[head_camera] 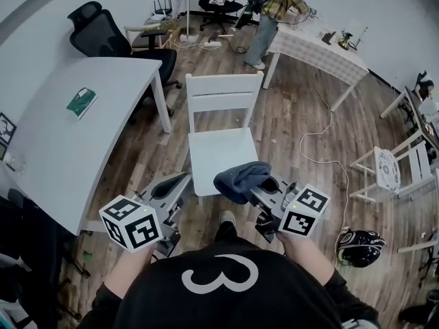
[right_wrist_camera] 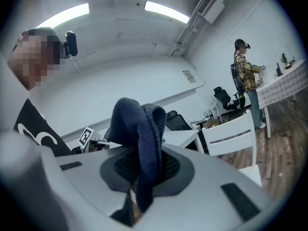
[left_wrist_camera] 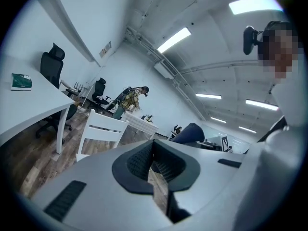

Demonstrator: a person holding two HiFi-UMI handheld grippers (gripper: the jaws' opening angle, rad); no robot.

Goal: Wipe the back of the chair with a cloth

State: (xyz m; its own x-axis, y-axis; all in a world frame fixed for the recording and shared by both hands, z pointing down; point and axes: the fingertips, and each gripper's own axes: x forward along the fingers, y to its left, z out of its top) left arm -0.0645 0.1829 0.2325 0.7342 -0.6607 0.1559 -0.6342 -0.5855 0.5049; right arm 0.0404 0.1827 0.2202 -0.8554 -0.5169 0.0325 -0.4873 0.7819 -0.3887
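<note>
Jaws are pinching the cloth [right_wrist_camera: 137, 124] on the right gripper [right_wrist_camera: 139, 170]; the left gripper [left_wrist_camera: 154, 165] jaws are resting together, empty.
Reaching for the chair back [head_camera: 225, 84], I'd be holding that pinch firm.

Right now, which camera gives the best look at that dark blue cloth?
The right gripper view: the cloth fills the middle, pinched in the jaws of the right gripper and bunched above them. The head view shows it draped over that gripper, near the white chair. The left gripper view catches only a blue hump.
</note>
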